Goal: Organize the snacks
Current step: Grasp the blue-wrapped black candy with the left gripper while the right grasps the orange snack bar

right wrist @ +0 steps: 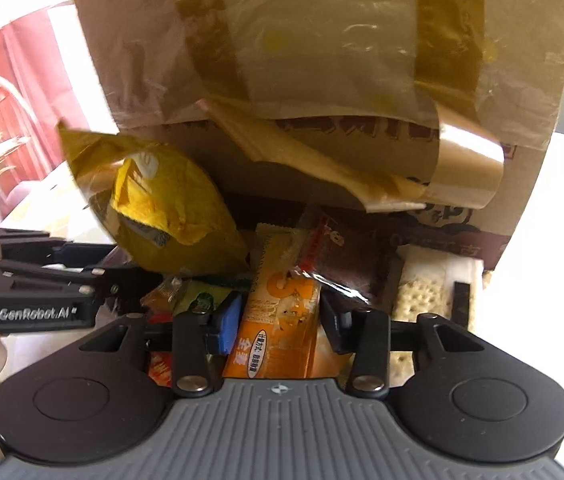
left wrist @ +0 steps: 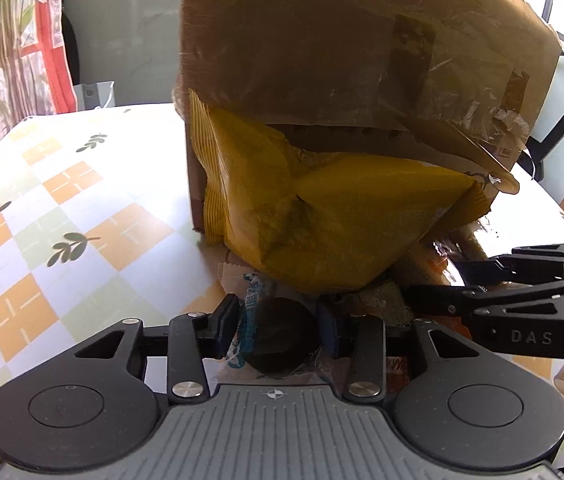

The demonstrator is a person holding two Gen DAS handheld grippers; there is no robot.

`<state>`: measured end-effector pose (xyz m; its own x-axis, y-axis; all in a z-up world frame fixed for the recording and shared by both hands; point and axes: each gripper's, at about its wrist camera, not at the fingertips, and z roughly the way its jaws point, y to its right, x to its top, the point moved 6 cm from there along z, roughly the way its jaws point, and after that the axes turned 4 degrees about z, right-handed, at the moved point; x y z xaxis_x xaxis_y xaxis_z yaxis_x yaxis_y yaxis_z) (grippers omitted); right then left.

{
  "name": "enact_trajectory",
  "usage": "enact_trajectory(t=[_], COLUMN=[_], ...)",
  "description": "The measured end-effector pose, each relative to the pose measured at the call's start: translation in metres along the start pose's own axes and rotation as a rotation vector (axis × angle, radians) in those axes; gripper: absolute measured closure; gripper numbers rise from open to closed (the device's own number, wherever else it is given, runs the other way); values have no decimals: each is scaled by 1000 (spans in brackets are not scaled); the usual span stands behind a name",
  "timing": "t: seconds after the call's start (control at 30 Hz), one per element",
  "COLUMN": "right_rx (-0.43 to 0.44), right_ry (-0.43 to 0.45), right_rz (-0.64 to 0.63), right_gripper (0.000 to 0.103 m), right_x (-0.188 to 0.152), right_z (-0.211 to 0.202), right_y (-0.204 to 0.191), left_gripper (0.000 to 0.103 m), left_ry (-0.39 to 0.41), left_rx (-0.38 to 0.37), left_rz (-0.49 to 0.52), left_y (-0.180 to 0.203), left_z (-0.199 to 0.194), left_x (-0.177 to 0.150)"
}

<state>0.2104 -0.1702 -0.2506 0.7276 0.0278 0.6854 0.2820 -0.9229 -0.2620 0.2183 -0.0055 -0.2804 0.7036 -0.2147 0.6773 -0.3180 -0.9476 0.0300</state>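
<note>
A taped cardboard box [left wrist: 322,60] [right wrist: 282,60] lies on its side with its mouth toward me and snacks spilling out. A big yellow chip bag [left wrist: 322,220] [right wrist: 169,216] bulges from the opening. My left gripper [left wrist: 277,322] [right wrist: 133,268] is shut on a dark round snack in a clear wrapper [left wrist: 282,332] just below that bag. My right gripper [right wrist: 279,320] [left wrist: 438,280] stands open around an orange packet [right wrist: 282,304], whose sides lie close to both pads. It reaches into the pile from the right of the left gripper.
A brown packet [right wrist: 346,256] and pale crackers [right wrist: 422,300] lie right of the orange one, small green and orange packs [right wrist: 193,296] to its left. The table [left wrist: 61,200] has a checked flower cloth. A curtain [left wrist: 21,40] hangs beyond its far left edge.
</note>
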Motion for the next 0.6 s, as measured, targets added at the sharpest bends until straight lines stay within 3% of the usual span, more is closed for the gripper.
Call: enact_trajectory(t=[0.43,0.6], right_rx=[27,15], right_ry=[-9,-9], right_rz=[11,2], right_gripper=[62,62], right_x=[-37,-36], right_z=[-31,-29], right_y=[4,-1], left_gripper=[58,52], left_ry=[-17,-18], left_rx=[10,17], left_rz=[-97,-117], left_y=[-24,-30], left_z=[-44,-43], left_x=[-45,-48])
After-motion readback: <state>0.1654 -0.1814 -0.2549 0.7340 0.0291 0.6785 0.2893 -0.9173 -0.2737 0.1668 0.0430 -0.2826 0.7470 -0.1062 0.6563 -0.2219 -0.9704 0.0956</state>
